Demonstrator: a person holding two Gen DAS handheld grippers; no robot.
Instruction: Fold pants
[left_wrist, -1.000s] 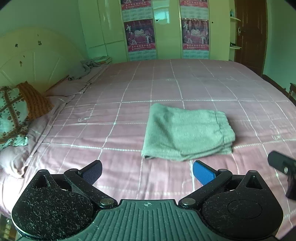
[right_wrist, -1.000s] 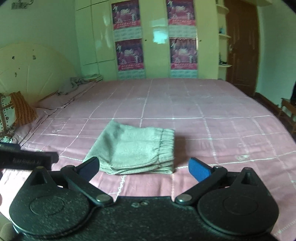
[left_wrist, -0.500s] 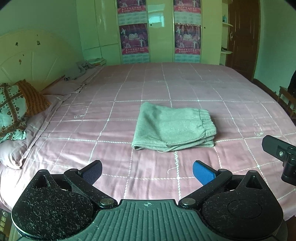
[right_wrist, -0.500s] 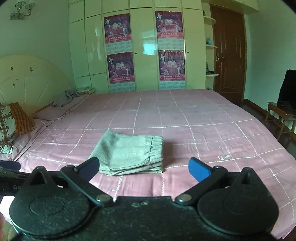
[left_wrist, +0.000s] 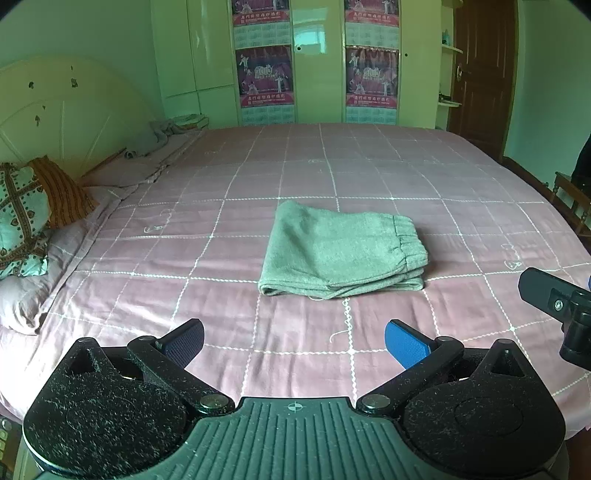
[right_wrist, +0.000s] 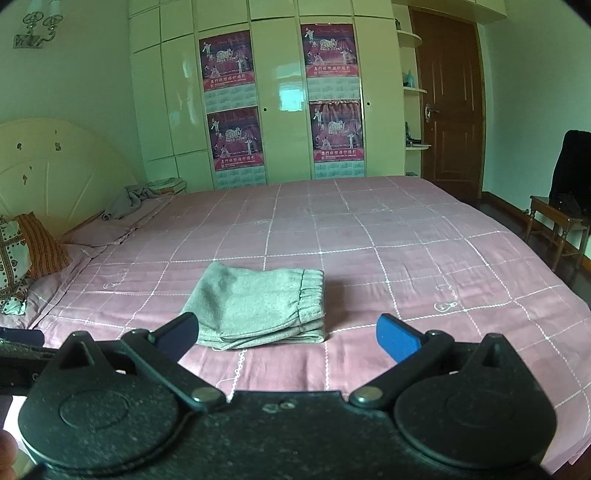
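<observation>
Pink grid-quilted bed (left_wrist: 369, 177) carries folded grey-green fleece pants (left_wrist: 343, 254) at centre. Left gripper (left_wrist: 293, 338) and right gripper (right_wrist: 286, 332): fingers spread, empty, short of pants. Folding appears complete; next, withdraw.

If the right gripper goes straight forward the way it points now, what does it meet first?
Probably the folded grey-green fabric pants on the pink checked bedspread; the open right gripper points slightly right of them, and depth is unclear.

"2010" reads on the lower left poster (right_wrist: 236, 138) on the wardrobe (right_wrist: 280, 74); the posters' other lettering is too blurred to read.
</observation>
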